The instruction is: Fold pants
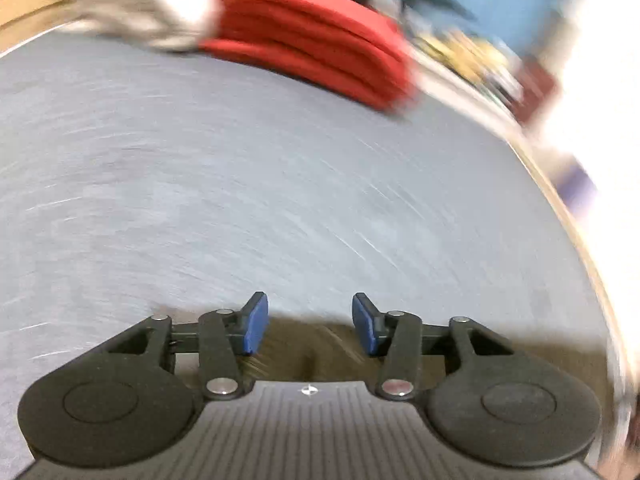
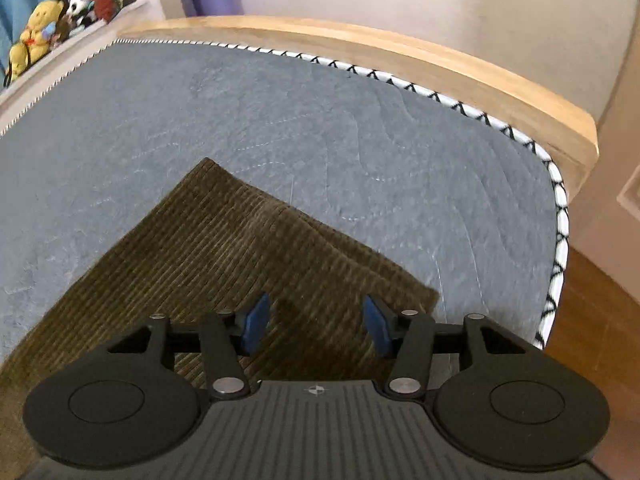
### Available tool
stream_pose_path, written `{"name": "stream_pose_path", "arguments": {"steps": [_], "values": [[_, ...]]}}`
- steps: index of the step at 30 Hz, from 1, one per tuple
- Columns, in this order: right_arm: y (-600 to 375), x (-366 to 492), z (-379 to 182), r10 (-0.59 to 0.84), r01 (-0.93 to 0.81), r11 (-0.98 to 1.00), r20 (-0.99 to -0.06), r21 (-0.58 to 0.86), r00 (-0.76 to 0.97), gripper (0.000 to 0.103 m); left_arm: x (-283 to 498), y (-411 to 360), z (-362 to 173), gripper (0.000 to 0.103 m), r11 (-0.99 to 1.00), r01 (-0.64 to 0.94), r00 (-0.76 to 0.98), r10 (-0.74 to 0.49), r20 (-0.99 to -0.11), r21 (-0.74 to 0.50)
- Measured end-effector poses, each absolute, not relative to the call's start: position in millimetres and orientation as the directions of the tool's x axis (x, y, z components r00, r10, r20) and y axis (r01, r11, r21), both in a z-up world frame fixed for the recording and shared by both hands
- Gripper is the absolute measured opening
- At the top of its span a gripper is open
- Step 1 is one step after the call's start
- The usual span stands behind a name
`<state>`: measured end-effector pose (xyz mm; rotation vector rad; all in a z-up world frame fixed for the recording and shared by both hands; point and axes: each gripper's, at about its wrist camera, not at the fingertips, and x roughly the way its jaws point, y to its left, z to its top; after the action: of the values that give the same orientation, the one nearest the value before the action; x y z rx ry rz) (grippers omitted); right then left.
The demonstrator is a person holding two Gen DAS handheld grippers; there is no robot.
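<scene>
Olive-brown corduroy pants [image 2: 224, 248] lie flat on the grey mattress [image 2: 280, 112], one squared end reaching towards the bed's middle. My right gripper [image 2: 316, 324] hovers over that end, open, its blue pads [image 2: 256, 322] apart with only cloth below them. In the blurred left wrist view a strip of the same brown pants [image 1: 308, 344] shows just under my left gripper [image 1: 310, 324], which is open with nothing between its pads.
A folded red garment [image 1: 316, 48] and a crumpled grey-white one [image 1: 132, 12] lie on the mattress's [image 1: 240, 184] far side. A wooden bed frame [image 2: 400, 56] borders the mattress, with wooden floor [image 2: 592, 320] at right. Soft toys [image 2: 40, 28] sit on a ledge at upper left.
</scene>
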<state>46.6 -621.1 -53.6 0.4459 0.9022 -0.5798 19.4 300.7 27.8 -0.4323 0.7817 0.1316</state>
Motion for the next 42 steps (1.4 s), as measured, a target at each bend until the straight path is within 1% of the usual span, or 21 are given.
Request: {"name": "stream_pose_path", "arguments": {"steps": [5, 7, 8, 10, 11, 12, 15, 19, 21, 23, 25, 26, 29, 31, 32, 34, 35, 36, 37, 40, 42], "values": [[-630, 62, -57, -0.237, 0.608, 0.784, -0.848, 0.121, 0.475, 0.062, 44, 365, -13, 0.062, 0.774, -0.502, 0.574, -0.037, -0.818, -0.386], [-633, 64, -58, -0.227, 0.613, 0.778, -0.848, 0.138, 0.479, 0.064, 54, 383, -31, 0.063, 0.737, -0.528, 0.532, -0.099, -0.841, -0.422], [-633, 66, -60, -0.222, 0.615, 0.775, -0.849, 0.145, 0.48, 0.066, 56, 392, -38, 0.069, 0.722, -0.533, 0.521, -0.132, -0.844, -0.441], [-631, 68, -62, -0.222, 0.611, 0.779, -0.848, 0.143, 0.482, 0.069, 57, 392, -44, 0.071, 0.724, -0.541, 0.505, -0.128, -0.854, -0.428], [-630, 69, -62, -0.223, 0.608, 0.782, -0.847, 0.14, 0.483, 0.072, 60, 388, -43, 0.067, 0.737, -0.538, 0.5, -0.114, -0.859, -0.41], [-630, 70, -63, -0.224, 0.605, 0.784, -0.846, 0.138, 0.483, 0.073, 64, 380, -41, 0.057, 0.76, -0.52, 0.499, -0.1, -0.861, -0.39], [-627, 73, -64, -0.232, 0.594, 0.796, -0.846, 0.118, 0.479, 0.076, 56, 360, -14, 0.046, 0.844, -0.427, 0.544, -0.047, -0.838, -0.324], [-625, 75, -65, -0.243, 0.59, 0.801, -0.844, 0.103, 0.477, 0.077, 15, 332, 15, 0.042, 0.864, -0.44, 0.621, 0.096, -0.778, -0.244], [-624, 76, -66, -0.25, 0.59, 0.802, -0.844, 0.094, 0.475, 0.078, 11, 337, -2, 0.043, 0.828, -0.523, 0.563, 0.159, -0.811, -0.201], [-621, 78, -66, -0.258, 0.588, 0.805, -0.844, 0.083, 0.471, 0.079, 19, 343, -30, 0.05, 0.809, -0.562, 0.464, 0.135, -0.876, -0.173], [-620, 79, -68, -0.268, 0.584, 0.809, -0.843, 0.066, 0.467, 0.079, 13, 341, -15, 0.053, 0.798, -0.584, 0.478, 0.189, -0.858, -0.149], [-619, 79, -68, -0.271, 0.581, 0.811, -0.842, 0.06, 0.466, 0.079, 9, 333, 0, 0.05, 0.804, -0.582, 0.503, 0.239, -0.83, -0.12], [-620, 76, -67, -0.27, 0.577, 0.814, -0.84, 0.063, 0.471, 0.079, -11, 300, 46, 0.051, 0.871, -0.491, 0.639, 0.347, -0.687, -0.017], [-621, 73, -66, -0.264, 0.571, 0.818, -0.836, 0.07, 0.481, 0.079, -16, 284, 56, 0.05, 0.922, -0.386, 0.691, 0.268, -0.672, -0.03], [-622, 72, -67, -0.263, 0.567, 0.821, -0.835, 0.07, 0.484, 0.079, -15, 281, 52, 0.05, 0.944, -0.319, 0.694, 0.17, -0.699, -0.086], [-620, 70, -67, -0.266, 0.558, 0.827, -0.832, 0.062, 0.487, 0.079, -9, 285, 28, 0.045, 0.942, -0.23, 0.638, -0.044, -0.768, -0.246], [-618, 70, -67, -0.271, 0.553, 0.831, -0.832, 0.052, 0.485, 0.079, -3, 289, 10, 0.032, 0.943, -0.248, 0.563, -0.047, -0.825, -0.222], [-617, 71, -67, -0.275, 0.55, 0.834, -0.832, 0.043, 0.482, 0.079, 3, 290, -12, 0.003, 0.959, -0.264, 0.469, 0.032, -0.883, -0.106], [-614, 71, -68, -0.281, 0.548, 0.836, -0.832, 0.034, 0.479, 0.079, 6, 288, -28, 0.003, 0.971, -0.238, 0.427, 0.108, -0.898, 0.004], [-612, 73, -68, -0.287, 0.547, 0.837, -0.834, 0.021, 0.471, 0.079, 0, 275, -23, 0.003, 0.978, -0.201, 0.443, 0.133, -0.886, 0.046], [-614, 73, -67, -0.282, 0.549, 0.835, -0.835, 0.028, 0.472, 0.079, -17, 260, -4, 0.012, 0.984, -0.176, 0.497, 0.122, -0.859, 0.037]]}}
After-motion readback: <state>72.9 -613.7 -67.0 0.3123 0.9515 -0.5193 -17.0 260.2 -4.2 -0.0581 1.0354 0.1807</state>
